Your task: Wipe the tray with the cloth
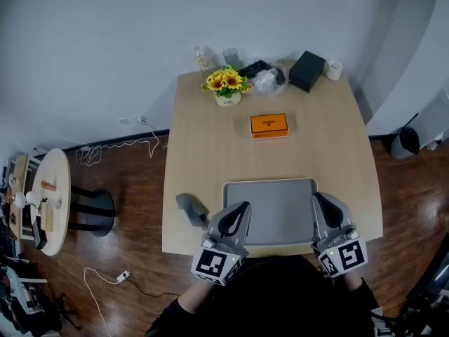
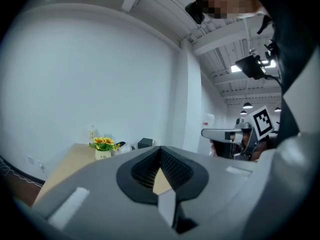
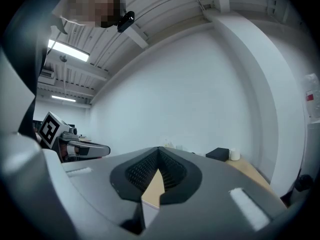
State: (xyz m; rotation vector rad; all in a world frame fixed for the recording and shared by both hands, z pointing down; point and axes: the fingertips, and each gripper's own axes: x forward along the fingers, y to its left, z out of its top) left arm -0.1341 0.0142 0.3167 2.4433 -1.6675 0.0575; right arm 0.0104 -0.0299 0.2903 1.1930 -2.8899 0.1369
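Cloth (image 1: pixel 191 208) lies crumpled on the table (image 1: pixel 210 139), just left of the grey tray (image 1: pixel 270 202), handy for my left tongs (image 1: pixel 240 209), I judge. Those and my right tongs (image 1: pixel 323 201) hover over the tray's near corners, both clenched on nothing.

Place: office-type room, a plain meeting corner.
Furniture: square light-wood table (image 1: pixel 210 153); small round side table (image 1: pixel 59 174) with clutter, off to its left.
Tabletop: potted sunflowers (image 1: pixel 226 86), orange box (image 1: pixel 269 126), black box (image 1: pixel 306 71), white cup (image 1: pixel 334 69).
Floor: dark wood planks (image 1: pixel 133 202); white cables (image 1: pixel 116 146) trailing by the wall.
Walls: bare white (image 1: pixel 105 48).
Ceiling: exposed white beams (image 3: pixel 165 14), strip light (image 3: pixel 70 49).
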